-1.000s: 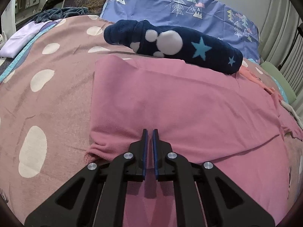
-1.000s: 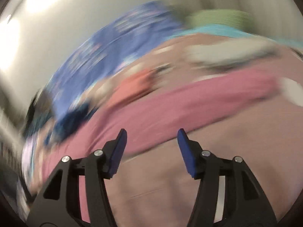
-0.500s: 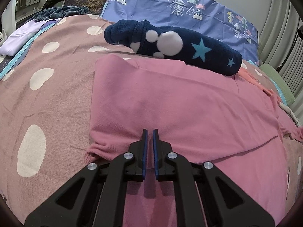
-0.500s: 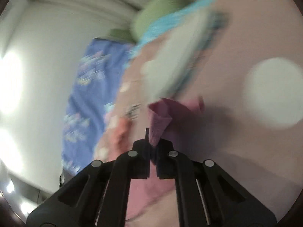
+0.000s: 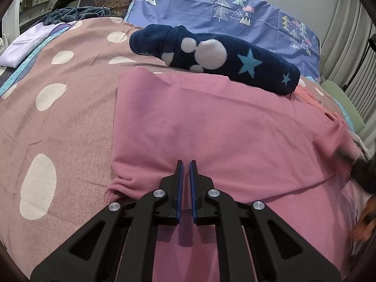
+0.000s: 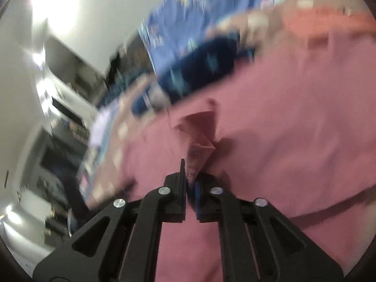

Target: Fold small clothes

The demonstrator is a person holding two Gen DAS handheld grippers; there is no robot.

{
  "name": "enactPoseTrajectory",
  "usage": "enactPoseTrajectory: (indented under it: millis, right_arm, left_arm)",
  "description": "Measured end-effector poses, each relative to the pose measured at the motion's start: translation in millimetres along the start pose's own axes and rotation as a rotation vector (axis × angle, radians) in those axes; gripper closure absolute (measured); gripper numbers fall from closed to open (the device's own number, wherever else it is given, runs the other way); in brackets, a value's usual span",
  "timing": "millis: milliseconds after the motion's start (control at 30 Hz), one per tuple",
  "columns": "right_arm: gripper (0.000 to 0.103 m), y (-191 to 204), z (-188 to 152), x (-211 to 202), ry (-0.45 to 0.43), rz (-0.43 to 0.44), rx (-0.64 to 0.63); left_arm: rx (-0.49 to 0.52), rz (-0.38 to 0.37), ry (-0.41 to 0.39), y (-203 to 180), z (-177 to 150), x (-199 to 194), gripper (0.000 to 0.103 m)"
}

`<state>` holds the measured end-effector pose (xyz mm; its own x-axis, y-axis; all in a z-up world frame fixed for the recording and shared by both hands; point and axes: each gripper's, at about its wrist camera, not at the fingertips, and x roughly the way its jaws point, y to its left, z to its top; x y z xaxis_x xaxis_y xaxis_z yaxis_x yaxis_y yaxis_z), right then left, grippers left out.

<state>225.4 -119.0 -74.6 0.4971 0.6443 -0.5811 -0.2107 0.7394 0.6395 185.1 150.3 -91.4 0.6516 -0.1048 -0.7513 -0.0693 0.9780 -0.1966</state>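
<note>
A pink garment [image 5: 211,127] lies spread on the dotted bedspread [image 5: 58,108]. My left gripper [image 5: 185,164] is shut, its tips resting on the garment's near folded edge; whether it pinches cloth I cannot tell. My right gripper [image 6: 190,174] is shut on a corner of the pink garment [image 6: 199,141] and holds it lifted above the rest of the cloth [image 6: 282,141]. The right wrist view is blurred. The right gripper shows as a dark blur at the right edge of the left wrist view [image 5: 362,171].
A dark blue fleece roll with stars [image 5: 211,56] lies just beyond the garment. A blue patterned pillow [image 5: 223,9] is behind it. An orange-pink cloth [image 5: 310,96] and a green cushion [image 5: 340,103] lie at the right. A lilac cloth [image 5: 25,44] is far left.
My right gripper has closed on a corner of the pink garment and swung it up and over toward the left. The left gripper has stayed put.
</note>
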Motion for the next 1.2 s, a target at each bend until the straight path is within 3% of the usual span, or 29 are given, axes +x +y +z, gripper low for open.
enactPoseTrajectory:
  millis: [100,167,233,267,367,433,567,733,800,867,900,933,1100,1200]
  right_arm:
    - [0.091,-24,-8,6,0.031,0.015,0.036]
    - [0.084,-29,-9,0,0.029,0.050,0.058]
    - [0.081,-28,-8,-5,0.017,0.061,0.041]
    - [0.081,-27,-13,-5,0.012,0.057,0.025]
    - [0.075,-25,-21,-7,0.001,0.031,-0.035]
    - [0.074,-24,-21,-11,0.002,0.024,-0.059]
    - [0.074,-27,-25,-16,0.000,0.014,-0.070]
    - [0.073,-28,-26,-16,0.001,0.007,-0.076]
    - [0.073,-26,-27,-16,0.001,0.001,-0.083]
    - [0.072,-25,-29,-19,-0.001,-0.005,-0.093]
    - [0.072,-25,-29,-19,-0.003,-0.004,-0.096]
    - [0.072,-25,-29,-20,-0.006,-0.003,-0.096]
    - [0.069,-22,-34,-53,-0.150,0.035,-0.117]
    - [0.069,-33,-31,-63,-0.195,0.010,-0.068]
  left_arm:
    - [0.000,0.000,0.002,0,0,0,0.096]
    - [0.008,0.002,0.003,-2,1,-1,0.094]
    - [0.011,-0.018,0.002,-9,3,-5,0.079]
    - [0.002,-0.065,0.003,-15,5,-8,0.077]
    - [0.023,-0.311,0.025,-51,6,-14,0.067]
    - [0.056,-0.428,0.067,-81,5,-9,0.044]
    - [0.042,-0.509,0.194,-124,6,22,0.043]
    - [-0.054,-0.525,0.249,-139,15,51,0.044]
    - [-0.066,-0.513,0.256,-142,17,54,0.047]
    - [-0.057,-0.496,0.265,-148,22,55,0.065]
    - [-0.035,-0.487,0.269,-152,23,56,0.093]
    - [-0.017,-0.481,0.266,-153,25,55,0.103]
    - [0.047,-0.507,0.151,-165,45,22,0.103]
    - [0.074,-0.540,0.053,-168,72,-11,0.103]
